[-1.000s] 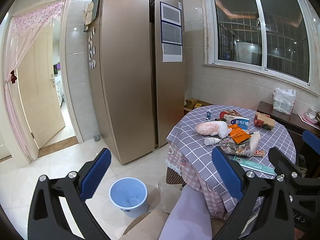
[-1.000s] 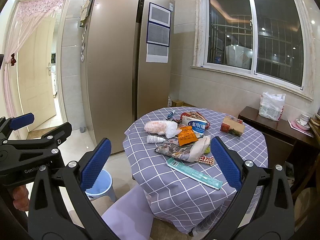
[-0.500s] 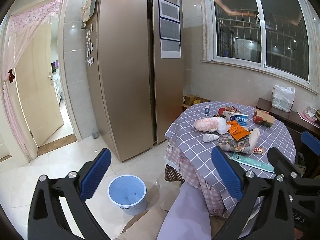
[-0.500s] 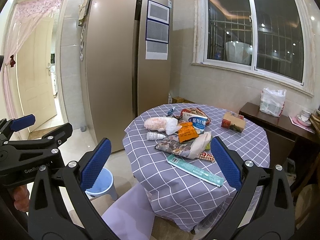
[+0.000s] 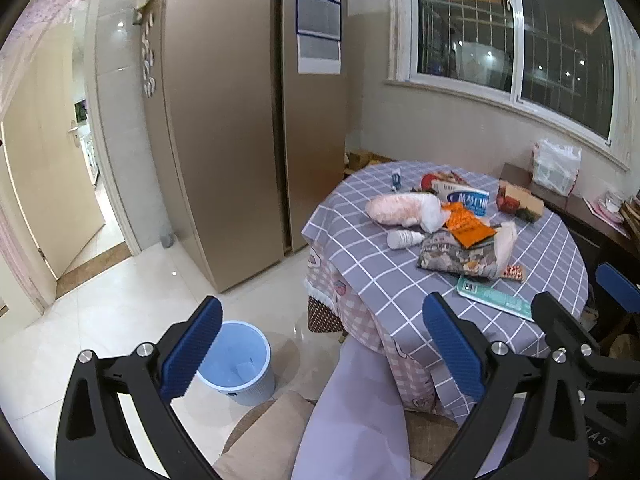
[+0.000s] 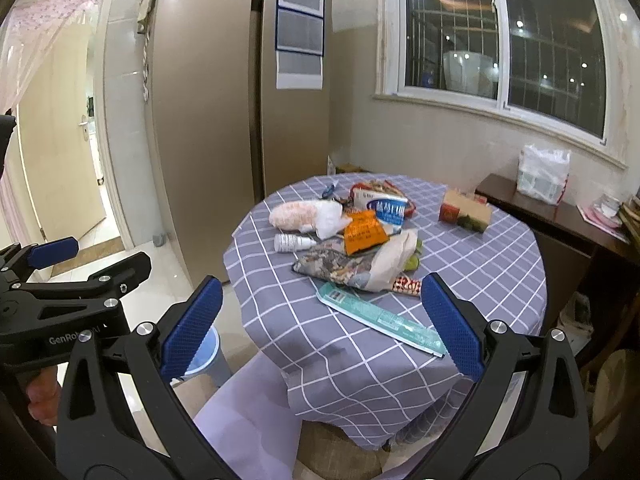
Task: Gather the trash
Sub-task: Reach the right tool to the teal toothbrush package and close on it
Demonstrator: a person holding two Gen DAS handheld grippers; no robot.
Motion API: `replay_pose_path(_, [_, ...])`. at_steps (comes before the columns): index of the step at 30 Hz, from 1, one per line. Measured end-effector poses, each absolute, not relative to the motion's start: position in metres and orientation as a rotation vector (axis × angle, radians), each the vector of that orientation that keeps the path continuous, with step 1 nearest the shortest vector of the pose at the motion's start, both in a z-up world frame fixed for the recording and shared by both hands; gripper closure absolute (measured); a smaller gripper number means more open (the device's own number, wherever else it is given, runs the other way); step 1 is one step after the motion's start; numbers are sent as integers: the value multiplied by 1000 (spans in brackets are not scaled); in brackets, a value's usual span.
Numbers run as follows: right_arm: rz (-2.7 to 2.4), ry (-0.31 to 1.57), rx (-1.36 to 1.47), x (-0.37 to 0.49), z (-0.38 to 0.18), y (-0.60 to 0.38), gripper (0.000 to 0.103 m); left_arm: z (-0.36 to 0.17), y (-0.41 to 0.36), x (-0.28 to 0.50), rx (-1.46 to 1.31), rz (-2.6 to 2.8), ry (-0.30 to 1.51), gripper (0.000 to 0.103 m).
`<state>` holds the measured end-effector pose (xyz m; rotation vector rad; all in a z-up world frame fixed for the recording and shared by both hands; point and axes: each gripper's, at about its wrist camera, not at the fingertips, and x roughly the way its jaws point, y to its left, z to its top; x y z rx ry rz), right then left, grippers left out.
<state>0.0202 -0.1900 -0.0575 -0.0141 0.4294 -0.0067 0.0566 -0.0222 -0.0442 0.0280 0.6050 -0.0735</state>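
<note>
Both the left tool [image 5: 318, 354] and the right tool [image 6: 316, 322] gape wide and hold nothing, probably poised to reach. Below left, the blue bin [image 5: 236, 364] stands upright on the floor beside the worktop [image 6: 500, 280]. Farther off, trash is heaped mid-worktop; nearest, the long green packet [image 6: 380, 318] lies flat, running near-right to far-left.
</note>
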Motion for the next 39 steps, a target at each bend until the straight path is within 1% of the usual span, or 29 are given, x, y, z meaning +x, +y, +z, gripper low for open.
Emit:
replay_pose_path(16, [31, 609, -35, 88, -96, -218, 5, -94, -53, 122, 47, -112, 773, 5])
replay_pose_path(30, [75, 743, -91, 134, -125, -239, 6, -125, -70, 151, 58, -122, 889, 5])
replay_pose_path(33, [88, 778, -86, 141, -131, -245, 10, -126, -72, 153, 54, -132, 902, 5])
replay_pose_path(36, [112, 836, -68, 151, -141, -252, 20, -128, -73, 155, 57, -130, 910, 5])
replay_pose_path(39, [131, 832, -58, 153, -143, -256, 21, -130, -74, 158, 59, -125, 921, 5])
